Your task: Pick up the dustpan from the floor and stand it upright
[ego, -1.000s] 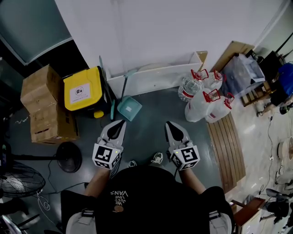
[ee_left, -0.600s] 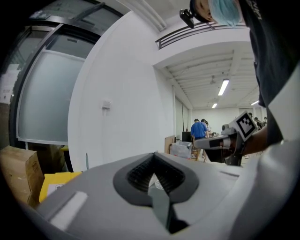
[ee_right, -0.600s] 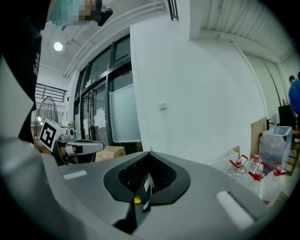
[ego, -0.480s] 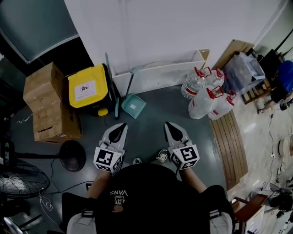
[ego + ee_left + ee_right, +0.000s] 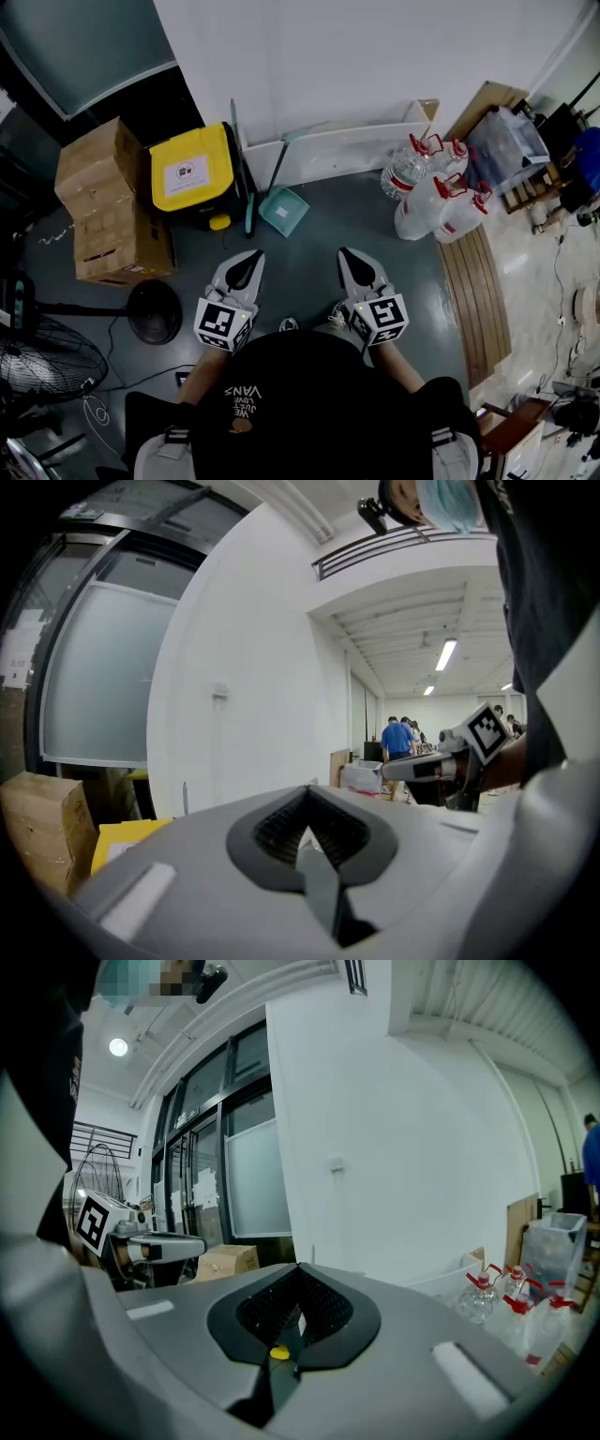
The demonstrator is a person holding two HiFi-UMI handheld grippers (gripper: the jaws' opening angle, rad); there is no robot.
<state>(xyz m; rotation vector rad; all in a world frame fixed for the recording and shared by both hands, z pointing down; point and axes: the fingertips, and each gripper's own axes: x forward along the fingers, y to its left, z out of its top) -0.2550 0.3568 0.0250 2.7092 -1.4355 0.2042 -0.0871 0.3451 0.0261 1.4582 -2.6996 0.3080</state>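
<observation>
Grey floor (image 5: 314,246) is open up to the teal plastic dustpan (image 5: 284,210), lying by the white wall (image 5: 328,66). Yellow-lidded bin (image 5: 190,173) left, clear water jugs (image 5: 436,202) right. Left gripper (image 5: 246,260) and right gripper (image 5: 354,258) pressed together, empty.

The dustpan (image 5: 284,210) lies on the floor (image 5: 309,246) at the foot of the wall (image 5: 328,56), ahead of the left gripper (image 5: 247,257) and right gripper (image 5: 351,255) and roughly between them. Just left of it stands a bin (image 5: 190,172), with stacked cardboard boxes (image 5: 112,216) further left. Water bottles (image 5: 433,195) cluster well to its right, and a slatted board (image 5: 473,291) lies on the floor nearer the person.
</observation>
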